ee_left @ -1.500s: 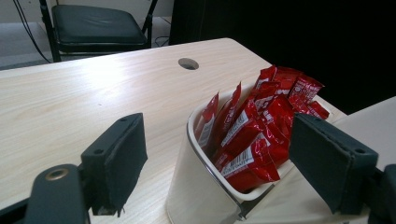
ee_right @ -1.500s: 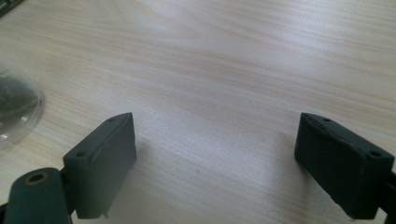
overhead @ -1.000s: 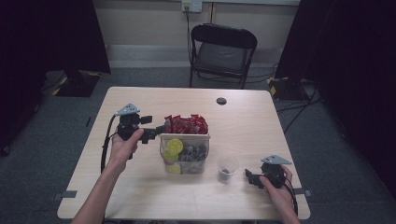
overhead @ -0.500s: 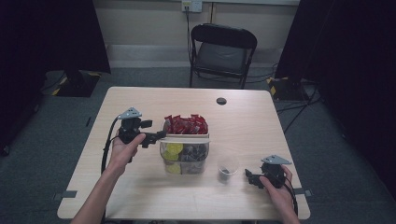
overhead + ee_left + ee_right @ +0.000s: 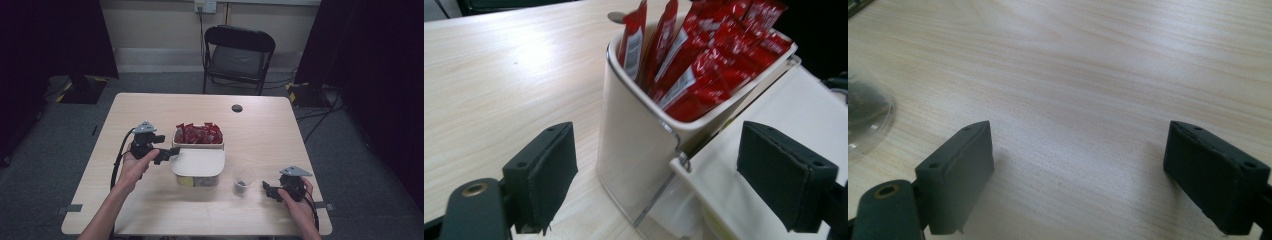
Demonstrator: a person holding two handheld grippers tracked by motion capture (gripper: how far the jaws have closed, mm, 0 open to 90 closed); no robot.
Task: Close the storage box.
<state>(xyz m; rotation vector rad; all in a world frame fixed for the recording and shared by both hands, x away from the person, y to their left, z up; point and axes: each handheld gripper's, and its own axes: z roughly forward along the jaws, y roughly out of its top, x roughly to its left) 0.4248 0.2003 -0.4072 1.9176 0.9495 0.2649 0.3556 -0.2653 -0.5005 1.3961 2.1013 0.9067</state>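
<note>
Forearms come in from the near edge of the counter [image 5: 150, 210], which is pale wood with a fine straight grain and rounded corners. On the near right, the right tool [image 5: 270, 190] rests low on the wood in a hand that lies flat with its thumb side up. Its jaws stand wide apart with bare wood between them, and in the right gripper view the black pads [image 5: 959, 170] look matte and blocky, with small screw holes. Just to the left of this tool stands a small cup [image 5: 243, 180], clear plastic, round, with something dark at the bottom.

Farther in, at the middle of the counter, is the box [image 5: 198, 172], a cream container with rounded corners. Its flat, smooth lid [image 5: 198, 161] now covers the near part. The far compartment is open and full of glossy red sachets [image 5: 199, 133], which stand upright and close together. A thin metal wire [image 5: 659, 192] runs at the hinge.

The left tool [image 5: 172, 153] is at the left side of the box, beside the lid's corner. The hand is raised, the wrist bent inward. Its jaws have just been opening, and the pads [image 5: 543, 172] stand on either side of the box corner without pressing on it.

Beyond, near the far edge, lies a small dark disc [image 5: 237, 108].
</note>
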